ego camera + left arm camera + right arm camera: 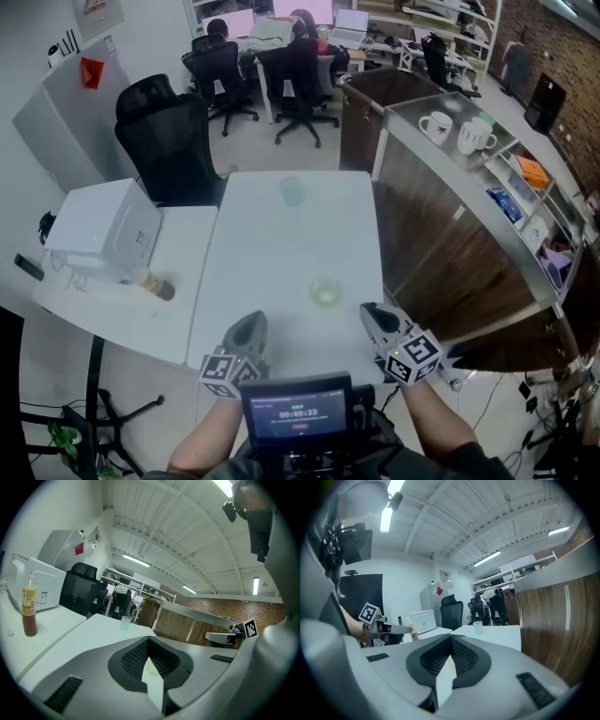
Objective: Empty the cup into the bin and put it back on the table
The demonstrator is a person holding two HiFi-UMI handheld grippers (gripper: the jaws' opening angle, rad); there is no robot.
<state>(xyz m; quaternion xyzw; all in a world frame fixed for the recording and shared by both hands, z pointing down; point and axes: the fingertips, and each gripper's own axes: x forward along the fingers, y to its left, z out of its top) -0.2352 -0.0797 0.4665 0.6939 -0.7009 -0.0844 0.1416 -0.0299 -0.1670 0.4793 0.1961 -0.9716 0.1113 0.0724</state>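
- Two grippers hang over the near edge of the table [281, 239], side by side, and neither holds anything.
- At the left, the left gripper [254, 322] has its jaws closed. In its own view the black pads meet at the tip with nothing gripped between them.
- At the right, the right gripper [371, 311] also has its jaws closed and empty, its pads meeting the same way in its own view.
- Between the two tips and just beyond them stands the cup [325, 292]. It is clear, upright on the table, and has something pale yellow in its bottom. It is nearer the right gripper, and neither gripper touches it.
- Near the table's far edge a teal cup [292, 191] stands upright, well apart from the clear one.
- Left of the table is a side table [131, 319]. It carries a white box [103, 230] and, just beside the box, an upright bottle [155, 284] of amber liquid.
- Behind the side table stands a black chair [169, 141].
- Right of the table runs a wood-fronted counter [441, 234], with two white mugs [436, 127] on its top.
- At the bottom of the head view a small screen [297, 410] sits between the person's forearms.
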